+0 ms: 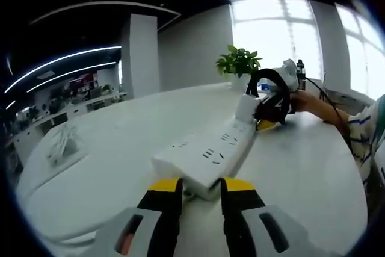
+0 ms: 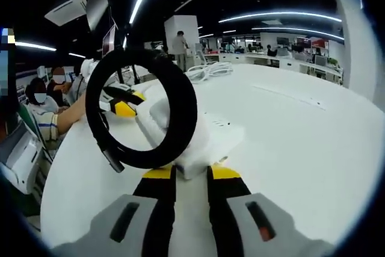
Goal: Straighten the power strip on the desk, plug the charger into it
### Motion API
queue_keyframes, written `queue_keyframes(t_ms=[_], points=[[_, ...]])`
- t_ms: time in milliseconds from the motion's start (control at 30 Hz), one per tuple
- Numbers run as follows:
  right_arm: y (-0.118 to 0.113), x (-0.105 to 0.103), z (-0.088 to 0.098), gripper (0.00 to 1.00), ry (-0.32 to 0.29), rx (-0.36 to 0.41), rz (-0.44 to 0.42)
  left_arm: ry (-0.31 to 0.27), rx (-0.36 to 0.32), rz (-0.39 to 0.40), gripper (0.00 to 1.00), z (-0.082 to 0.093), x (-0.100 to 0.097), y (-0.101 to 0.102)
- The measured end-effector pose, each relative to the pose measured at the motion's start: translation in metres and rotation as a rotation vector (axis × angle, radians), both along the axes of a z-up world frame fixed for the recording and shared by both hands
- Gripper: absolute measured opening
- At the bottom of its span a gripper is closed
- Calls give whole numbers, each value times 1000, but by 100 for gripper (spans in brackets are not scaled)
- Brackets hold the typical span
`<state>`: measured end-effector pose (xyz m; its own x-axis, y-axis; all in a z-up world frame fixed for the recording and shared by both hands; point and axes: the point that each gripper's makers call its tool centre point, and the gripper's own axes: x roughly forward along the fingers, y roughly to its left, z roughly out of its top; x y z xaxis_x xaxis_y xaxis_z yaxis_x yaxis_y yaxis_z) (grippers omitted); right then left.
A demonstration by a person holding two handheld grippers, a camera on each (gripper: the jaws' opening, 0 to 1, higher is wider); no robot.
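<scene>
The white power strip is seen lying on the white desk, socket face up. In the left gripper view its near end sits between the yellow-tipped jaws of the left gripper, which are set narrow and appear closed on that end, so the strip is judged to be held steady there.

At the strip's far end the white charger is held upright over the sockets by the right gripper. In the right gripper view the right gripper is seen closed narrowly on the charger body, with the charger's black cable coil looped up in front of the lens and the left gripper visible beyond.

Whether the prongs are already seated cannot be told; insertion is judged to be the step in hand.

Several risks are judged from here:
- The prongs could be presented tilted and jam against the socket rim.
- The strip could be pushed askew if downward force is not matched by the left hold.
- Alignment could be hidden by the coil.
</scene>
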<state>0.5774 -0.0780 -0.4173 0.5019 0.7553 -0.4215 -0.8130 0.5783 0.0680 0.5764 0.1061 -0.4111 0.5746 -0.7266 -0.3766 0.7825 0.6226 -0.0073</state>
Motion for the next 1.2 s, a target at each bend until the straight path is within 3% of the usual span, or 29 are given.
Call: queue_keyframes(t_ms=[833, 1200], points=[[-3, 7, 3, 19, -34, -2, -29, 7, 45, 35, 27, -3, 17, -4], [-8, 18, 4, 15, -24, 36, -91, 13, 56, 53, 27, -2, 27, -8]])
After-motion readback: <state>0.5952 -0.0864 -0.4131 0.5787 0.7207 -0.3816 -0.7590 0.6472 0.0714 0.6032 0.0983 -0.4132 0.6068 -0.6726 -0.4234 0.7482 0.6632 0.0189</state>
